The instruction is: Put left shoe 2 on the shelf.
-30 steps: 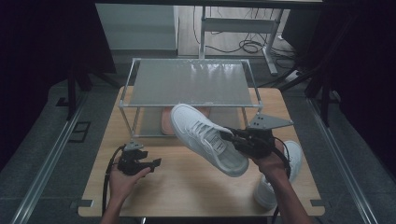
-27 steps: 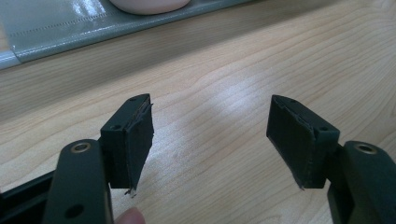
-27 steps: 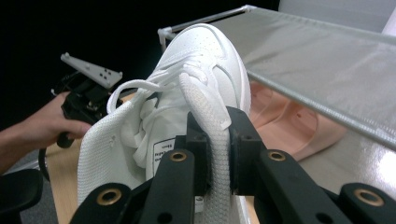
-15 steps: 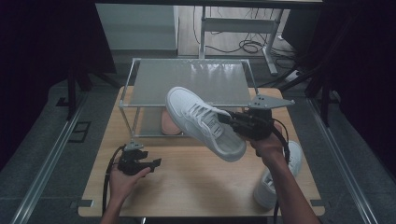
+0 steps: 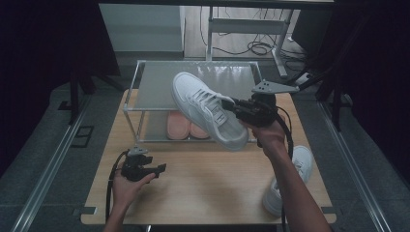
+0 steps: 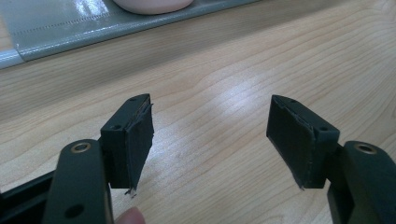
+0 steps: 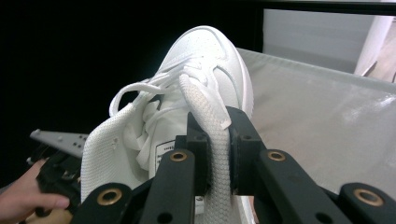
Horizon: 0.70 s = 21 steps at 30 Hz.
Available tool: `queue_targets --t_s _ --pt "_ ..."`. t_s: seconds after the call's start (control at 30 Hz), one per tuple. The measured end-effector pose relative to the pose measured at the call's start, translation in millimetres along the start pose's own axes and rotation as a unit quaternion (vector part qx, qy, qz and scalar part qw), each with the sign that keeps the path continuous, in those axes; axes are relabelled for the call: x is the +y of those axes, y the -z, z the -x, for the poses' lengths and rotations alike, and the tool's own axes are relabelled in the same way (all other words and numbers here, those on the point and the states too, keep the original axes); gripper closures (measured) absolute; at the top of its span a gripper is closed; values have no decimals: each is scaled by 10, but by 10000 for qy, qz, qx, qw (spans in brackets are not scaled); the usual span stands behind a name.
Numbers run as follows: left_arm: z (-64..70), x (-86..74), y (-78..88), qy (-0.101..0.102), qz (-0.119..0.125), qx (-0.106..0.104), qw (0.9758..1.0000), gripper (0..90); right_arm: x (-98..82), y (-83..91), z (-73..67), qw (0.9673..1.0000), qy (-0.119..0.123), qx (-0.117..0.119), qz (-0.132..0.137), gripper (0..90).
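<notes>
One white sneaker (image 5: 205,110), clamped in the right gripper (image 5: 235,109) jaws (left gripper (image 5: 153,170) jaws apart), has risen toward the rack (image 5: 159,82) at frame centre.

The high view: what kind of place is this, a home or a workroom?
Probably a workroom or lab set up for recording, not a home. Dark curtains close it in, loose cables lie on the floor behind, and a small shoe rack stands on a bare wooden table.

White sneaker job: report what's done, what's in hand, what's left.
Done: pink slippers sit on the rack's lower shelf. In hand: the right gripper clamps the white sneaker by its side wall, held above the rack's top shelf. Left: set it down, then likely shelve the second sneaker; the left gripper rests open.
</notes>
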<state>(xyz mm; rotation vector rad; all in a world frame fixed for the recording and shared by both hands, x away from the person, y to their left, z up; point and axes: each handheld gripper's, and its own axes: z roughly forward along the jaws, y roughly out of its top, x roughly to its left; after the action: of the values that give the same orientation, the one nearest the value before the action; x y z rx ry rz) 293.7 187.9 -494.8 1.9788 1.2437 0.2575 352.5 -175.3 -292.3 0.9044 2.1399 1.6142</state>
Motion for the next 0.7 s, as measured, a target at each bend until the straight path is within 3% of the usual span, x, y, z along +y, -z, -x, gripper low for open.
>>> queue_targets --t_s 0.7 --pt "-19 1 27 35 38 -5 10000 322 233 -342 148 9981 -404 -462 16 815"
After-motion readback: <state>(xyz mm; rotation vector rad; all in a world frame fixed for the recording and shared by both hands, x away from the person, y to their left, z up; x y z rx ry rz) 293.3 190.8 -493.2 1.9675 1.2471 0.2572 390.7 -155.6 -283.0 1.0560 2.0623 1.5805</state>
